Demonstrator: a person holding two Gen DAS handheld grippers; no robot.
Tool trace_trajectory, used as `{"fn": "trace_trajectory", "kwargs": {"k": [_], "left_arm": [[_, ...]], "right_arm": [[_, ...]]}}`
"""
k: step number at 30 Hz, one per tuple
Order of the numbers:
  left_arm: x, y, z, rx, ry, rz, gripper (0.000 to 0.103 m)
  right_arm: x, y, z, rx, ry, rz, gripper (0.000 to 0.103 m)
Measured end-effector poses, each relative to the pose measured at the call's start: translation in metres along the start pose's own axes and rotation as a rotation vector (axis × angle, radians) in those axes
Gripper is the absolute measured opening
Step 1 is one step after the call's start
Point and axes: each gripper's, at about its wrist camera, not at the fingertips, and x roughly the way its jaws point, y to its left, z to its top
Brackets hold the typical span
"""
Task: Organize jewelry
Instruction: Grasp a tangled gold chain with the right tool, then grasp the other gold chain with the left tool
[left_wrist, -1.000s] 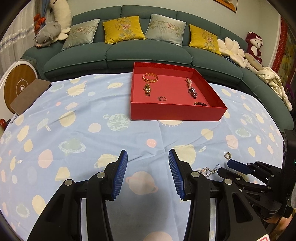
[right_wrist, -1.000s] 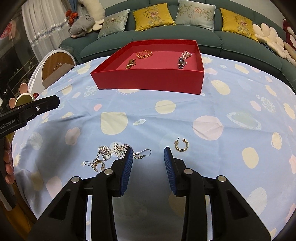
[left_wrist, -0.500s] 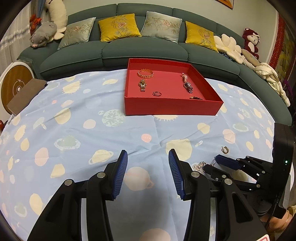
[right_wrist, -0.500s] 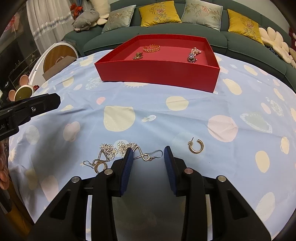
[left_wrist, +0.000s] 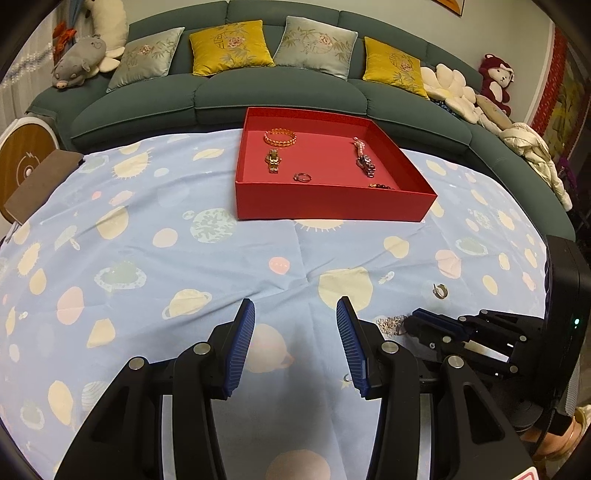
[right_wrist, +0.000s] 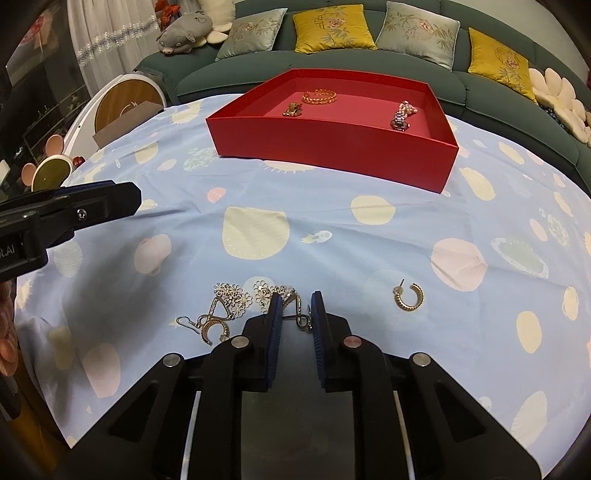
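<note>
A table draped in a pale blue cloth printed with planets (right_wrist: 369, 251) stands before a dark green sofa. Toward the cloth's far edge sits a shallow red cardboard tray (right_wrist: 332, 147) already holding a gold bangle (right_wrist: 319, 97), a small gold watch (left_wrist: 273, 161), a thin ring (left_wrist: 302, 177) and a pink beaded bracelet (right_wrist: 402, 115). Near the cloth's near edge lie the loose pieces: a gold flower-and-hook drop earring (right_wrist: 291, 306), its matching partner (right_wrist: 221, 310) touching it on the left, and a gold half-hoop stud earring (right_wrist: 408, 297) apart to the right. The right gripper (right_wrist: 295, 314) has its blue pads drawn narrow around the wire hook of the first drop earring; whether they already pinch it cannot be told. The left gripper (left_wrist: 295, 332) hovers spread wide over bare cloth, holding nothing. To do this pick well, the pads should probably close on the hook itself rather than the flower disc, low enough to catch the wire but without snagging cloth. Lifting slowly seems wise, since the two drop earrings touch and could tangle, dragging the partner along.
</note>
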Motion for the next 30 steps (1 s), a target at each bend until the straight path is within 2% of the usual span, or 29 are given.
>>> {"fn": "trace_trajectory", "kwargs": {"k": [1,8,16,25,26,27,30], "left_arm": [[0.002,-0.002,-0.002,0.0,0.009,-0.013,0.044],[0.021,-0.026,-0.019,0.056,0.089,-0.068,0.046],[0.041,-0.047,-0.032,0.084,0.137,-0.104,0.046],[0.054,-0.052,-0.027,0.06,0.107,-0.093,0.046],[0.054,-0.054,-0.027,0.068,0.103,-0.091,0.046],[0.054,-0.056,-0.028,0.079,0.099,-0.088,0.038],[0.054,-0.061,-0.03,0.1,0.096,-0.103,0.025]], "right_arm": [[-0.002,-0.001,0.0,0.005,-0.003,0.006,0.005],[-0.019,-0.012,-0.002,0.032,-0.025,0.013,0.005],[-0.042,-0.022,0.001,0.057,-0.071,0.012,0.005],[-0.053,-0.032,0.0,0.087,-0.089,0.007,0.005],[-0.053,-0.032,-0.001,0.088,-0.089,0.006,0.005],[-0.053,-0.033,-0.001,0.089,-0.089,0.006,0.005],[-0.054,-0.034,-0.002,0.092,-0.09,0.006,0.005]]}}
